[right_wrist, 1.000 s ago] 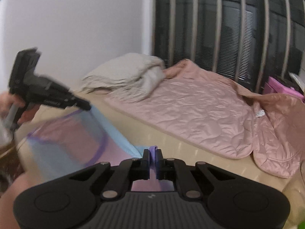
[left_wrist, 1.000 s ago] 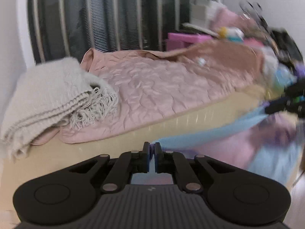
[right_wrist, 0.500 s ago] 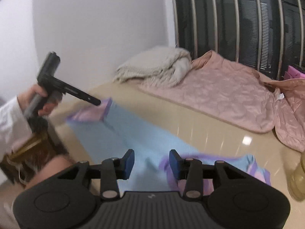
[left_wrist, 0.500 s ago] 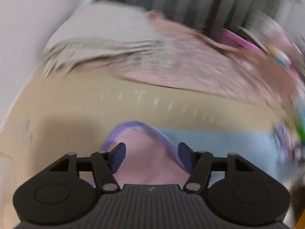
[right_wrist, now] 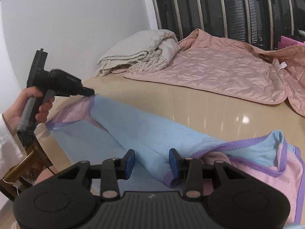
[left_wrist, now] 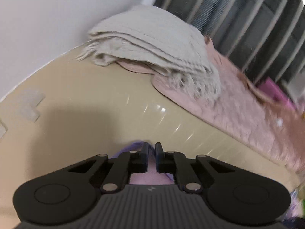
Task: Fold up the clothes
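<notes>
A light-blue mesh sports vest with pink panels and purple trim [right_wrist: 144, 133] lay stretched across the glossy beige tabletop [right_wrist: 200, 103], its pink end bunched near the right side of the right wrist view. The left gripper [right_wrist: 91, 93], a black pistol-style tool held in a person's hand [right_wrist: 33, 107] with a white sleeve [right_wrist: 7, 145] at the wrist, met the far purple-edged corner of the vest and held it lifted off the table. In its own view, the left gripper's [left_wrist: 151, 148] jaws were closing and stood almost together, with a strip of purple trim and pink fabric [left_wrist: 148, 177] between them; the pads seemed to pinch the cloth.

The right gripper [right_wrist: 152, 157] hovered low over the middle of the vest with its blue-padded fingers [right_wrist: 130, 159] parted. A fold of blue mesh ran up between them, yet neither pad pressed on it, so that grip was released.

At the back of the table a folded cream knitted blanket with a fringed edge [right_wrist: 141, 51] sat on one end of a quilted, dusty-pink jacket [right_wrist: 225, 72] spread flat toward the right. Behind them ran a dark window with pale vertical bars [right_wrist: 228, 7], and a white wall [right_wrist: 76, 19] met it at the left. A magenta box [right_wrist: 289, 42] showed at the far right edge.
</notes>
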{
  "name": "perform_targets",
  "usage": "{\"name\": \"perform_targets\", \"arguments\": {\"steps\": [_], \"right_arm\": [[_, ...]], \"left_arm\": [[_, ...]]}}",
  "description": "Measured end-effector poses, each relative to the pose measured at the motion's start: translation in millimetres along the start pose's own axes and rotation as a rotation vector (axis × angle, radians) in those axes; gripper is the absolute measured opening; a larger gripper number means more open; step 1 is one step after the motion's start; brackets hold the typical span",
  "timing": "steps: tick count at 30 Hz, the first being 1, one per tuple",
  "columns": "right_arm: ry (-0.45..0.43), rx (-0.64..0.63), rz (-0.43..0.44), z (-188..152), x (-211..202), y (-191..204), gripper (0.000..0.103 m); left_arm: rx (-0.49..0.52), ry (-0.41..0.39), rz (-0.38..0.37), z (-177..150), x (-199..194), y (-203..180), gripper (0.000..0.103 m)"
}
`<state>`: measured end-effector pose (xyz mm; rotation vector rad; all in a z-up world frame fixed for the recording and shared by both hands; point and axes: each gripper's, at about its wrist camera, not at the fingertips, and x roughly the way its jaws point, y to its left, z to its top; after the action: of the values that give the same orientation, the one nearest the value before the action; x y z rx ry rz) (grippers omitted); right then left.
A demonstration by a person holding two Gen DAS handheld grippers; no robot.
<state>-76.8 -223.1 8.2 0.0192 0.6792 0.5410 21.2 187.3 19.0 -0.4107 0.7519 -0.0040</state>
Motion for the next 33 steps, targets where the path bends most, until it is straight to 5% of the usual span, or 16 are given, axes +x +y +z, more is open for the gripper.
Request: {"name": "perform_targets", "arguments": {"steps": [4, 7, 11, 13, 15, 18, 20, 27, 33], "right_arm": [[-0.03, 0.013, -0.004, 0, -9, 0, 0.038], [-0.132, 0.049, -0.015, 4, -45, -14, 0.038], [-0.187, 0.089, -0.297, 12, -77, -55, 0.038], [-0.111, 0.056, -0.408, 18, -65, -76, 0.038], [-0.026, 0.017, -0.424, 21, -47, -89, 0.037], [0.071, -0.022, -0.43, 20, -24, -95, 0.006], [0.034, -0.052, -0.457, 16, -24, -87, 0.006], [-0.304, -0.073, -0.566, -28, -91, -50, 0.005], [-0.28, 0.192, -0.569, -79, -92, -77, 0.006]], "left_arm": [[0.046, -0.047, 0.073, -7, -22, -12, 0.035], [0.208, -0.074, 0.018, -24, -42, -50, 0.045], [0.399, -0.038, -0.087, -51, -35, -104, 0.062], [0.486, 0.004, -0.088, -68, -22, -123, 0.063], [0.536, 0.032, -0.047, -79, -9, -134, 0.062], [0.507, 0.023, -0.018, -85, -7, -129, 0.063], [0.489, 0.018, -0.009, -85, -9, -125, 0.065], [0.485, 0.006, 0.012, -88, -16, -117, 0.07], [0.492, -0.007, 0.009, -93, -20, -113, 0.074]]}}
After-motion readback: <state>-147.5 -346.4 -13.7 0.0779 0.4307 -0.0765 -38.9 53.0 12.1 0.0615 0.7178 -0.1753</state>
